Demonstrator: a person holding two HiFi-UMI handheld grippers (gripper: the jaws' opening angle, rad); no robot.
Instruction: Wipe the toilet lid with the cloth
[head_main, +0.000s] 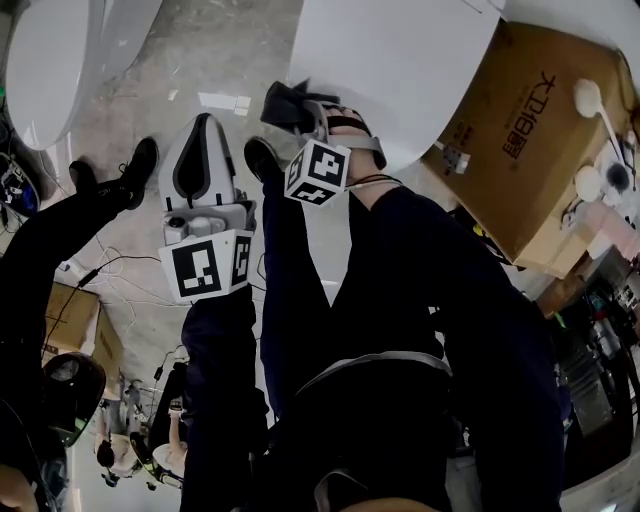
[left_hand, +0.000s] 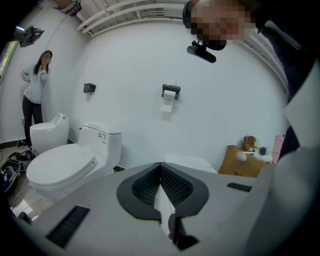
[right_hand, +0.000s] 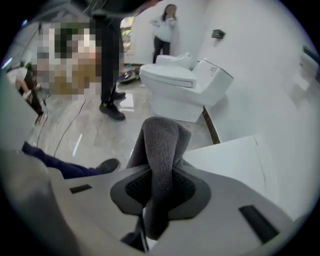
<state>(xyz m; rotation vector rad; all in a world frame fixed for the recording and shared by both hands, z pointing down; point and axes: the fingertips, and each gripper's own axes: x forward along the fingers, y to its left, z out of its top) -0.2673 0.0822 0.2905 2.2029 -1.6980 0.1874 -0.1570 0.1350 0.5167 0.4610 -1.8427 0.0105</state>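
The white toilet lid (head_main: 400, 60) fills the top middle of the head view. My right gripper (head_main: 300, 108) is shut on a dark grey cloth (head_main: 285, 102), held at the lid's left edge just above the floor. In the right gripper view the cloth (right_hand: 161, 145) stands up out of the jaws, with the toilet's white surface (right_hand: 235, 160) just to the right. My left gripper (head_main: 203, 128) hangs to the left over the floor, apart from the toilet. In the left gripper view its jaws (left_hand: 160, 175) are shut with nothing between them.
A cardboard box (head_main: 530, 130) with brushes on top stands right of the toilet. Other toilets (head_main: 50, 60) (left_hand: 65, 165) (right_hand: 185, 85) stand nearby. A bystander's shoes (head_main: 135, 170) and cables (head_main: 110, 270) are on the floor at left. Another person (left_hand: 35, 95) stands by the far wall.
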